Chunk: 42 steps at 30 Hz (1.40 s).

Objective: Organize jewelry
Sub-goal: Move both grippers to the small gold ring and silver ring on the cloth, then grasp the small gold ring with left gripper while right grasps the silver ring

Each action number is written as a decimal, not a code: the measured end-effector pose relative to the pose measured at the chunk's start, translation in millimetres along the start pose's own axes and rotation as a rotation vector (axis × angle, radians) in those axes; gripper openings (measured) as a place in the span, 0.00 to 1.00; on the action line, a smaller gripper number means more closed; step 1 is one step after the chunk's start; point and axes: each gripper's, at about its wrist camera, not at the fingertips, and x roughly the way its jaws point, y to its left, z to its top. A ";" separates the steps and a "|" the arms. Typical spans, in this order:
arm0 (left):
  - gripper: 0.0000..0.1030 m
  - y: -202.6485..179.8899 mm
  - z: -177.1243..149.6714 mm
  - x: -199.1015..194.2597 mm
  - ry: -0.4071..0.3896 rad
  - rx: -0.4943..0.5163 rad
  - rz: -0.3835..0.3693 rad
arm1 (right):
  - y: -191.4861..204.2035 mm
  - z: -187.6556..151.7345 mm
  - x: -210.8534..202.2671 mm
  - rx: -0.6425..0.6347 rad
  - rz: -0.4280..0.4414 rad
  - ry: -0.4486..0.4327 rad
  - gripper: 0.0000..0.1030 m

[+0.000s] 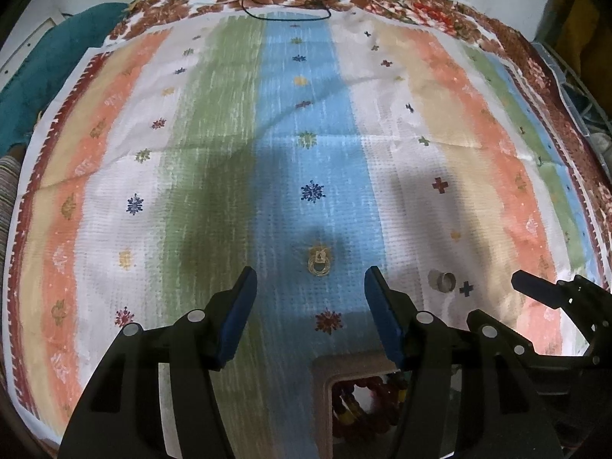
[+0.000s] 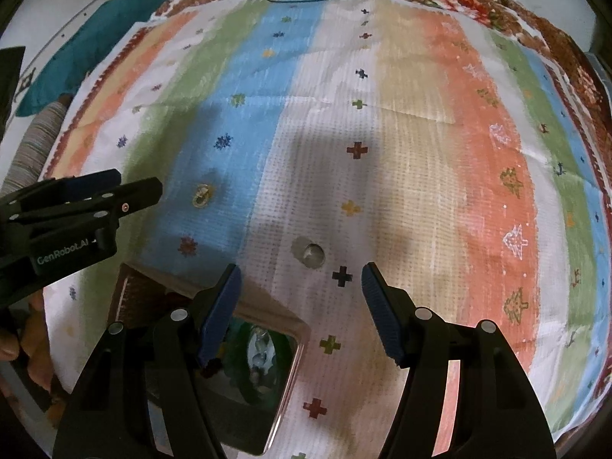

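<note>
Striped cloth with small stitched motifs covers the whole surface; nothing shows whether a counter or a bed is under it. Loose black cord lies at the far edge, well away from everything else.

Landmark: jewelry box, open, at the near edge of the cloth, with beads visible inside in both views. Two loose pieces are left out on the cloth:
- gold earring on the blue stripe, just beyond the box.
- silver ring on the white stripe, beyond the box and off toward its right side.

Left gripper: jaws wide apart, empty. Earring sits dead ahead, centred between the two tips and just past them. Its long axis runs straight away from the jaws: small top piece far, hoop near. Apparently flat on the cloth.

Right gripper: jaws also wide apart, empty. Ring lies just ahead of the tips, nearer the left finger than the right. It looks tipped on its side, the opening facing toward the camera and slightly right; no real long axis.

Each piece is nearer its own-side gripper. The left one looks better lined up, so earring first is my guess: short forward reach, close across its width.
</note>
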 end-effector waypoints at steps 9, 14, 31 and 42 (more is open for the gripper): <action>0.57 -2.3 6.1 19.1 0.038 0.015 0.008 | -3.1 7.5 15.9 0.016 0.008 0.036 0.63; 0.57 -6.3 10.0 29.5 0.059 0.043 0.023 | -5.1 11.1 24.3 0.026 0.019 0.054 0.63; 0.48 0.8 22.5 66.8 0.162 0.018 -0.054 | -4.0 21.8 55.0 0.014 0.023 0.121 0.51; 0.29 -3.6 23.5 83.5 0.196 0.043 -0.044 | -3.8 27.3 72.4 -0.006 0.008 0.154 0.35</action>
